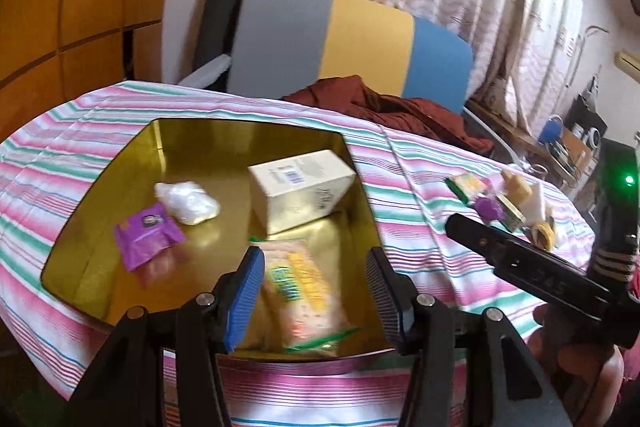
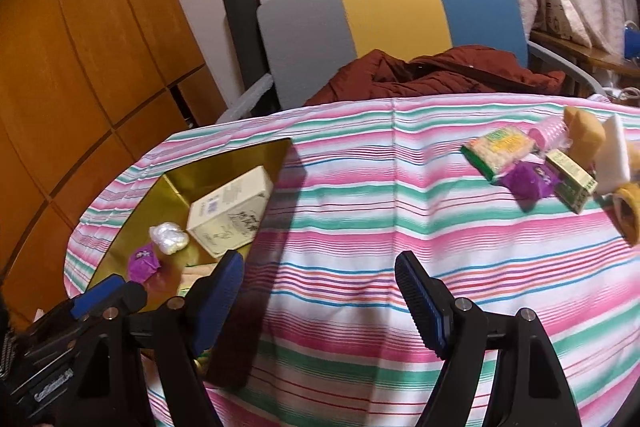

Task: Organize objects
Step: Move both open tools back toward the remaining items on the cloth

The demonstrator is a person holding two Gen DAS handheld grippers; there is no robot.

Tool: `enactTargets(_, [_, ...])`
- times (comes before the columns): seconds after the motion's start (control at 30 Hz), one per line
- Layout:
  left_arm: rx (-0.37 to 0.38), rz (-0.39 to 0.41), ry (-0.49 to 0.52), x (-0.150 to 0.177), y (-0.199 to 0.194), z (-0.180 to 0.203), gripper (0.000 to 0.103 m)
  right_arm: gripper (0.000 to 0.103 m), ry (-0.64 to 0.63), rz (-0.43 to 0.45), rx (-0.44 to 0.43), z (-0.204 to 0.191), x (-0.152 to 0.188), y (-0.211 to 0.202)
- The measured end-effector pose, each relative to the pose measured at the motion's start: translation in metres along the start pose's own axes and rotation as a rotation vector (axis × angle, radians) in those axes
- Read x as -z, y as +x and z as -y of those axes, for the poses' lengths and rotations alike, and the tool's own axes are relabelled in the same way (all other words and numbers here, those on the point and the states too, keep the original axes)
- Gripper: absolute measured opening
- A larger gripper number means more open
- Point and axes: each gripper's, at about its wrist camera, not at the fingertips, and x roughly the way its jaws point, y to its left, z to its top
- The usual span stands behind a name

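A worktop under a striped cloth point(image 2: 340, 211) carries a gold tin tray point(image 1: 100, 227) at its left and a loose cluster of small items at its far right. The tray holds a cream carton point(image 1: 304, 191) lying on its side, a white crumpled plastic wad point(image 1: 188, 203), a purple sachet point(image 1: 146, 235) and, at its near edge, a snack packet point(image 1: 304, 299) with green and yellow print.

The left gripper point(image 1: 316, 291) hovers over the near part of the tray; its jaws are partly parted with the snack packet seen between them, the pads clear of it as far as the blurred view shows.

The right gripper point(image 2: 320, 291) hangs over bare cloth right of the tray, jaws wide and empty.

The far-right cluster includes a second snack packet point(image 2: 500, 151), a purple wrapper point(image 2: 528, 181), a small green box point(image 2: 570, 179), a white block point(image 2: 614, 155) and a yellow tape roll point(image 2: 630, 215).

Beyond the worktop stands a chair point(image 2: 392, 11) with a dark red garment point(image 2: 436, 73) on it.
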Motion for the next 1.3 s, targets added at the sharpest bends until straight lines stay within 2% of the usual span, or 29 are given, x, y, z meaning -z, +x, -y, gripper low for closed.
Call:
enactTargets(0.5, [0.144,-0.085,0.140,0.016,0.012,0.073,0.053,0.079,0.076,-0.022,0.132,0.075,0.017,-0.011])
enactTargets(0.8, [0.199,-0.160,0.222,0.031,0.025,0.107,0.054,0.084,0.190,-0.013,0.253,0.146,0.019,-0.026])
enactTargets(0.9, [0.214,-0.177,0.236,0.035,0.028,0.114,0.054,0.084,0.232,0.009,0.258,0.171,0.016,-0.036])
enactTargets(1.2, [0.215,-0.193,0.259,0.035,0.033,0.124,0.054,0.091,0.319,0.064,0.486,0.262,-0.011,-0.057])
enactTargets(1.3, [0.213,-0.205,0.246,0.033,0.037,0.123,0.054,0.091,0.355,0.074,0.513,0.287,-0.021,-0.055])
